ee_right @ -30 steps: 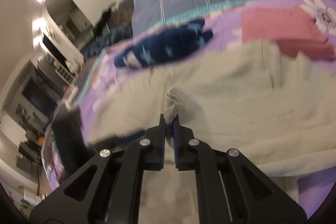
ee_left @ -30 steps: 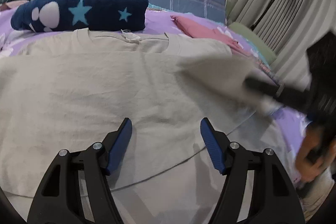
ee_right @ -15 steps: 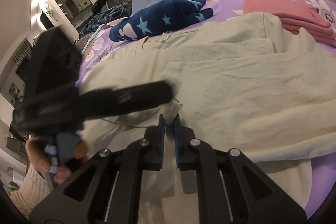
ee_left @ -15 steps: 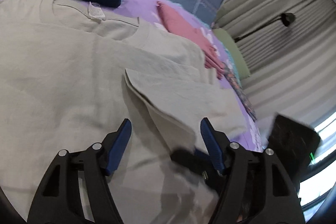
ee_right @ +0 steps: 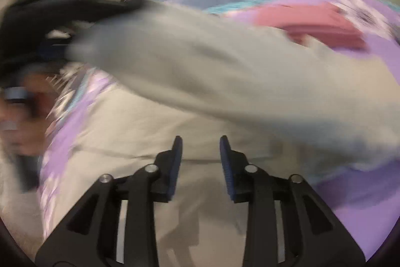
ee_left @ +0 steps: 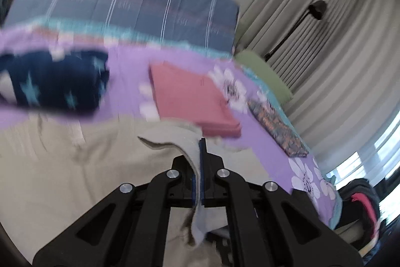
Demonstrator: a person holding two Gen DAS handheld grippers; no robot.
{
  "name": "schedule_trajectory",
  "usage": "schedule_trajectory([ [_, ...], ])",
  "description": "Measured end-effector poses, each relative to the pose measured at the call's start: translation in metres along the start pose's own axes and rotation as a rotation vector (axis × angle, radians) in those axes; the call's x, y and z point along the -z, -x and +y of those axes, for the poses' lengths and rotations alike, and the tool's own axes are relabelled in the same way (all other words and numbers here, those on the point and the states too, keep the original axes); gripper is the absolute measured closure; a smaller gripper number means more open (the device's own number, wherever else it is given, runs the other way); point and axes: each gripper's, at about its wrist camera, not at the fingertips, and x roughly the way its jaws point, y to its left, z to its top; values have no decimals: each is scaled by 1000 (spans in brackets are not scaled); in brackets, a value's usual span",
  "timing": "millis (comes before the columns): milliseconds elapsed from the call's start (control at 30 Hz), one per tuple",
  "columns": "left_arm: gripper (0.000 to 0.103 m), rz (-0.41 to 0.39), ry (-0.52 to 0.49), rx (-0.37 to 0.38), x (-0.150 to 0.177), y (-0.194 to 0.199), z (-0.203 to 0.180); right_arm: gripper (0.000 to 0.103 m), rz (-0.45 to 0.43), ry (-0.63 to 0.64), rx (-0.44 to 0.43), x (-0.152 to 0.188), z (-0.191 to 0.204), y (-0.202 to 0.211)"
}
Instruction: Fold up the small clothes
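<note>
A beige T-shirt [ee_left: 62, 167] lies spread on the purple floral bedspread [ee_left: 130, 71]. My left gripper [ee_left: 200, 154] is shut on a fold of the beige T-shirt and holds it lifted above the rest of the shirt. In the right wrist view, which is blurred, that lifted fold [ee_right: 212, 61] stretches across from the left gripper [ee_right: 52, 46] at the upper left. My right gripper [ee_right: 201, 149] is open and empty above the lower part of the shirt [ee_right: 150, 121].
A folded pink garment [ee_left: 190, 99] lies beyond the shirt, also in the right wrist view [ee_right: 322, 24]. A navy star-print bundle [ee_left: 52, 81] lies at the left. A blue plaid pillow [ee_left: 125, 4], a green pillow [ee_left: 262, 74], curtains [ee_left: 337, 54] and a floor lamp [ee_left: 315, 9] stand behind.
My left gripper has shut on the shirt fold and lifted it. My right gripper has let go of the cloth and opened. Both views have swung and are blurred.
</note>
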Motion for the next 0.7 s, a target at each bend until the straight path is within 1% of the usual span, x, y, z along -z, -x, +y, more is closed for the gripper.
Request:
schedule_trajectory([
  [33, 101, -22, -17, -16, -2, 11, 0, 77, 8, -40, 36, 0, -9, -3],
  [100, 101, -62, -28, -57, -1, 34, 9, 85, 19, -130, 10, 2, -28, -6],
  [167, 101, -97, -18, -106, 2, 57, 27, 87, 19, -133, 18, 3, -29, -6],
  [233, 101, -118, -3, -161, 6, 81, 49, 87, 16, -101, 46, 4, -24, -6],
  [267, 101, -120, 5, -178, 9, 90, 59, 87, 13, -86, 62, 5, -21, -7],
  [333, 101, -121, 21, -255, 16, 108, 83, 86, 7, -78, 72, 6, -19, -8],
  [400, 101, -114, 35, -313, 24, 123, 102, 86, 9, -79, 69, 10, -17, -6],
  [467, 101, -101, 69, -361, 33, 137, 126, 83, 13, -73, 69, 11, -15, -4],
  [500, 101, -96, 85, -377, 37, 140, 136, 79, 18, -62, 70, 12, -13, -4],
  [533, 101, -91, 97, -392, 42, 142, 143, 71, 21, -49, 69, 13, -11, -4],
  [567, 101, -83, 112, -413, 47, 146, 153, 67, 27, -20, 69, 14, -5, -3],
  [600, 101, -77, 123, -426, 52, 147, 160, 60, 31, 4, 73, 15, -2, -2],
  [633, 101, -71, 136, -433, 55, 149, 167, 55, 36, 33, 83, 16, 2, -1],
  [700, 101, -62, 167, -433, 64, 151, 181, 52, 39, 95, 116, 20, 11, 0],
])
